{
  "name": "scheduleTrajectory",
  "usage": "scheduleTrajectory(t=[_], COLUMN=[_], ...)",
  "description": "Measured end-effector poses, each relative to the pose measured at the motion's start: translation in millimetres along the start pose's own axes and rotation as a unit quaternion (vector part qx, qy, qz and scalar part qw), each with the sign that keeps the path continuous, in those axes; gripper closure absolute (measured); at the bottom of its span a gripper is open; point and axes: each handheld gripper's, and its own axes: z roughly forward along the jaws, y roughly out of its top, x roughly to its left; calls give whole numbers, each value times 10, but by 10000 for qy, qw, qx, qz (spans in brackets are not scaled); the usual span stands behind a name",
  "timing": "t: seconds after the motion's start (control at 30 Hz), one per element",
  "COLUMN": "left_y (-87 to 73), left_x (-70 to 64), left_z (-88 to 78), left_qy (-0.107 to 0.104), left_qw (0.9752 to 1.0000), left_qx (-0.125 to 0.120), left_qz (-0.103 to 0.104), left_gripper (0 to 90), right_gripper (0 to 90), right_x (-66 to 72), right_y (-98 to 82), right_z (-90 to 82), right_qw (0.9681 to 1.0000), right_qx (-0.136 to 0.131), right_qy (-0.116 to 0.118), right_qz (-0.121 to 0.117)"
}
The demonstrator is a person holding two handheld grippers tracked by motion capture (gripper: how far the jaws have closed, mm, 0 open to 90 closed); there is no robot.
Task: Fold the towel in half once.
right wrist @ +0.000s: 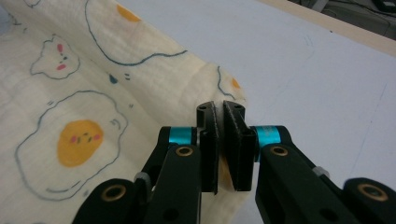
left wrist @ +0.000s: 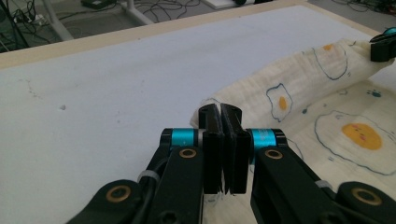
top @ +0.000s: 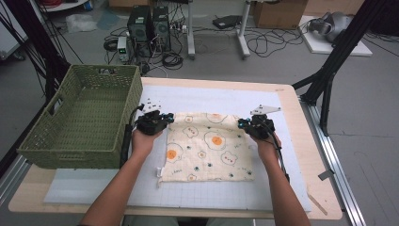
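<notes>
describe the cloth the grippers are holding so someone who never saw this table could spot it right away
On the wooden table lies a pale mat, with a green woven basket at its left. The cloth lies mid-mat, right of the basket, its far corners pinched by the left gripper and right gripper. It is the one soft thing there: cream fabric printed with fried eggs.

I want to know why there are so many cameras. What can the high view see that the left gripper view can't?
High view alone: the green basket at the table's left, the person's forearms, the computers and cables on the floor, and the left tool seen from above.

Left gripper view alone: a close look at the left tool's black jaws pressed together on a corner of the cloth.

Both: the egg-print cloth on the white mat, and the right tool holding the cloth's other far corner.
</notes>
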Motion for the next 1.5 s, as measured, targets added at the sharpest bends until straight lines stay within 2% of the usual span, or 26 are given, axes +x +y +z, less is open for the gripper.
scheduleTrajectory(t=[0.1,0.13,0.2,0.33,0.43,0.77,1.07,1.3,1.5], left_y=[-54,-62,-92,-160,-214,-371,-557,-643,-710], left_x=[-50,-61,-100,-166,-211,-364,-460,-533,-552], left_z=[-81,-105,-160,-255,-319,-491,-644,-737,-748], left_qy=[-59,-102,-121,-278,-354,-689,-834,-919,-1014], left_qw=[10000,9999,9998,9995,9992,9972,9963,9954,9945], left_qx=[-27,20,-88,-94,-97,-44,-49,-65,74], left_qz=[58,61,99,112,170,283,220,281,242], left_gripper=[870,870,870,870,869,870,869,869,867], right_gripper=[847,847,847,847,847,847,845,843,840], right_x=[53,73,117,205,280,443,620,685,723], right_y=[9,21,46,58,3,-319,-547,-644,-716], right_z=[-66,-93,-137,-205,-273,-528,-699,-776,-813], right_qw=[9999,9999,9999,9994,9991,9996,9993,9992,9988], right_qx=[92,91,63,178,47,-44,-216,-147,-9], right_qy=[69,56,46,-25,-64,7,178,261,376], right_qz=[-20,-61,-140,-299,-406,-276,-230,-276,-306])
